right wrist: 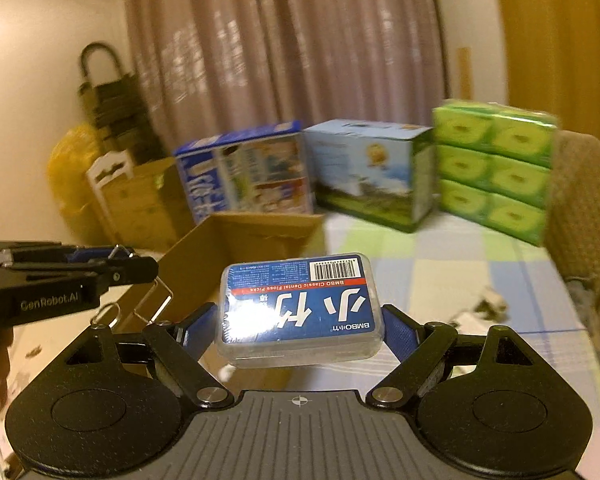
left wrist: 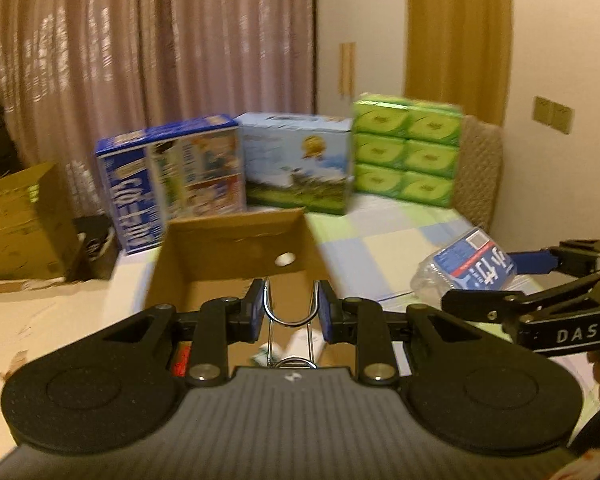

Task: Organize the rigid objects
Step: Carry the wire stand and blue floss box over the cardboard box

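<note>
My left gripper (left wrist: 291, 307) is shut on a bent chrome wire piece (left wrist: 290, 322) and holds it over the open cardboard box (left wrist: 236, 248). A white item (left wrist: 300, 346) lies inside the box below it. My right gripper (right wrist: 298, 326) is shut on a clear plastic case of dental floss picks (right wrist: 300, 308) with a blue label, held above the table to the right of the box (right wrist: 236, 240). The case also shows in the left wrist view (left wrist: 468, 266). The left gripper with the wire (right wrist: 148, 304) shows at the left of the right wrist view.
A blue carton (left wrist: 172, 180), a light blue carton (left wrist: 300, 160) and a green tissue pack (left wrist: 406, 152) stand along the back of the checked tablecloth (left wrist: 388, 240). Brown cardboard boxes (left wrist: 20, 224) stand on the floor at the left. A chair back (left wrist: 480, 168) is at the right.
</note>
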